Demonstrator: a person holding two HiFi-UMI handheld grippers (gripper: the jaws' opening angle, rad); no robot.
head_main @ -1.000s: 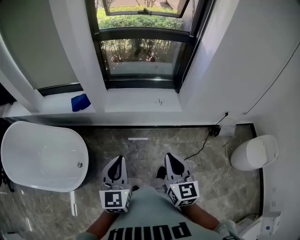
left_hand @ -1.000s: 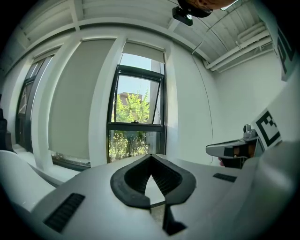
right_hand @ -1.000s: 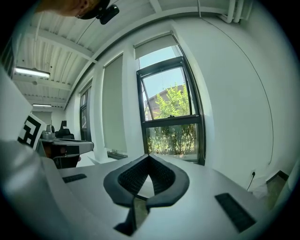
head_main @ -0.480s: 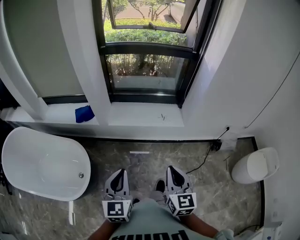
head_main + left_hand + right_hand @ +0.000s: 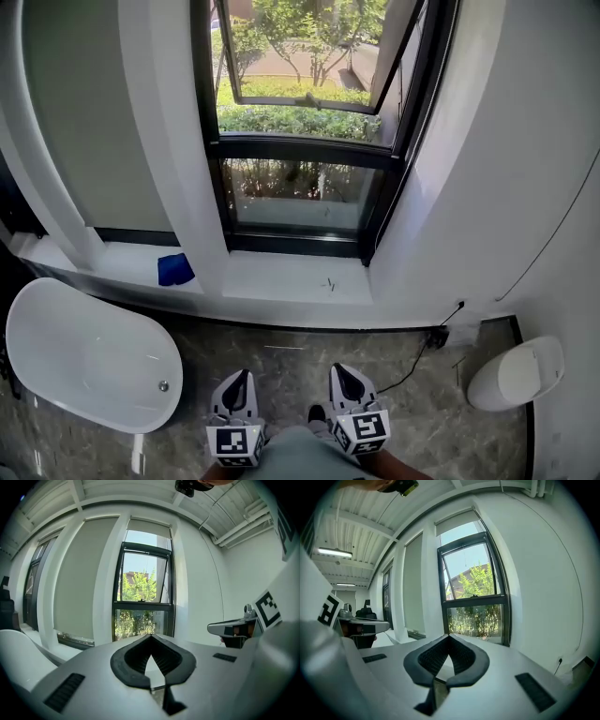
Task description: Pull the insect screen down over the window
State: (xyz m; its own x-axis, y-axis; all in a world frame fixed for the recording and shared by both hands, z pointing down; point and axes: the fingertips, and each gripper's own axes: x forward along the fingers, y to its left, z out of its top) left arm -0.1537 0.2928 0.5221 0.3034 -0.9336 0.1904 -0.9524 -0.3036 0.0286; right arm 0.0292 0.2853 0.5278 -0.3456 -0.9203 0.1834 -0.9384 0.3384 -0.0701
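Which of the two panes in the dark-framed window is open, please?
The upper pane: its bottom edge is swung outward towards the garden, while the lower pane beneath it sits flat and shut.

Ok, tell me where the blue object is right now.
In the head view, the blue object lies on the white sill, left of the dark-framed window and behind the bathtub.

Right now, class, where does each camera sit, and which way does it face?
Head view: on the person's head, steeply down at window, bathtub; left claw, right claw show.
Left gripper view: on left claw, facing the window; own shut jaws, right claw show.
Right gripper view: on right claw, facing the window; own shut jaws, left claw show.
All three share the window.
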